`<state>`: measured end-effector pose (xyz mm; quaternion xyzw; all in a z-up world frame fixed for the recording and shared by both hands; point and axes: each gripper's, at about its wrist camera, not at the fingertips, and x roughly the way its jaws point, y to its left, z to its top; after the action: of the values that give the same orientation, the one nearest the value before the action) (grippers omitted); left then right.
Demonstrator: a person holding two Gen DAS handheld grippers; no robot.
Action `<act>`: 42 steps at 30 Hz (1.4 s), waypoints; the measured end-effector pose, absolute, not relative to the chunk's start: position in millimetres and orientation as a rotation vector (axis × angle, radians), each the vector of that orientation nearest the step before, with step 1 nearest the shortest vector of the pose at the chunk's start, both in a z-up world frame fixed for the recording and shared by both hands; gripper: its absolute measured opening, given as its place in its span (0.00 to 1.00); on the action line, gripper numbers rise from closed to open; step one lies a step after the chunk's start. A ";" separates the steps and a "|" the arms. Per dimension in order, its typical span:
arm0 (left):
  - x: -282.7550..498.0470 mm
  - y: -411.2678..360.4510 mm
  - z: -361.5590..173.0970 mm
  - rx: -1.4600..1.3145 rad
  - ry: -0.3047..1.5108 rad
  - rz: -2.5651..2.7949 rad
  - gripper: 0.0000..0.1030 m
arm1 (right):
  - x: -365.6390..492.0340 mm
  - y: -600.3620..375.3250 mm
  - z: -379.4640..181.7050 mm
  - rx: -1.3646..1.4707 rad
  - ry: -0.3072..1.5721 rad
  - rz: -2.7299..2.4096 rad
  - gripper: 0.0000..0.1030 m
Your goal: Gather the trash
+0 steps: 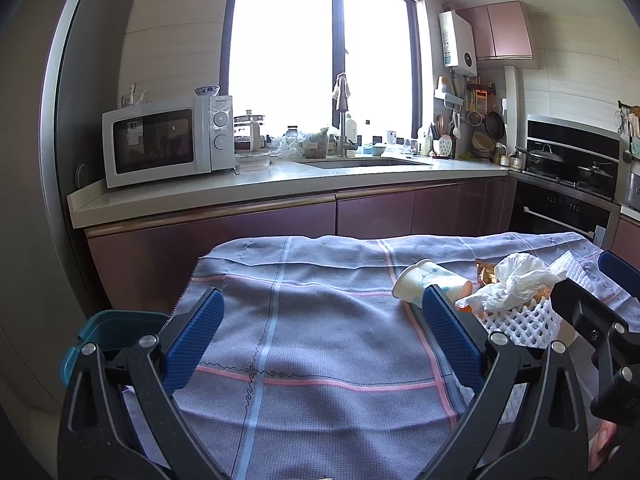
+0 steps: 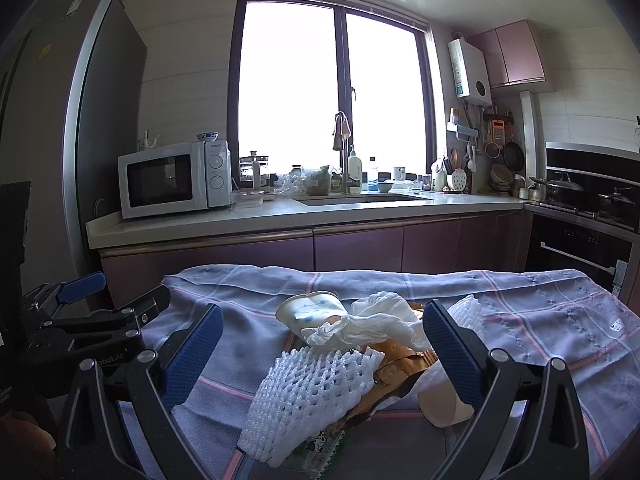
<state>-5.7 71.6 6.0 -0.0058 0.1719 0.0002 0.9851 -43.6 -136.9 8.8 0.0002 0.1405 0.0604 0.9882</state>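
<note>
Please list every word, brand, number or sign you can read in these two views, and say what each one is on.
"obot.AI" (start cut off): on the left gripper body, right wrist view.
Brand on the microwave above its dials: too blurred to read.
Labels on the water heater: too small to read.
Stickers on the fridge: unreadable.
Tag on the tablecloth: unreadable.
Print on the paper cup: pattern only, no words.

Paper cup: white paper cup with blue dots [image 2: 310, 312], tipped on its side, beyond the right tongs' open fingers.
Tissue: crumpled white tissue [image 2: 372, 326], between them.
Foam net: white foam mesh sleeve [image 2: 308, 392], nearest, between them.
Wrapper: golden-brown foil wrapper [image 2: 400, 364], underneath.
</note>
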 end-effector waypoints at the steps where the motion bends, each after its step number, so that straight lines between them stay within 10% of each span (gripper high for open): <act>1: -7.2 72.5 6.1 -0.013 0.342 0.005 0.95 | -43.9 -136.6 9.2 0.000 0.280 0.121 0.94; 42: -13.5 72.6 7.3 -0.014 0.302 0.000 0.95 | -43.9 -133.1 9.6 -0.003 0.285 0.124 0.94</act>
<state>-13.5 72.7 7.3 -0.0072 0.1507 -0.0001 0.9886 -43.9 -133.1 9.6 -0.0013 0.1421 0.0620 0.9879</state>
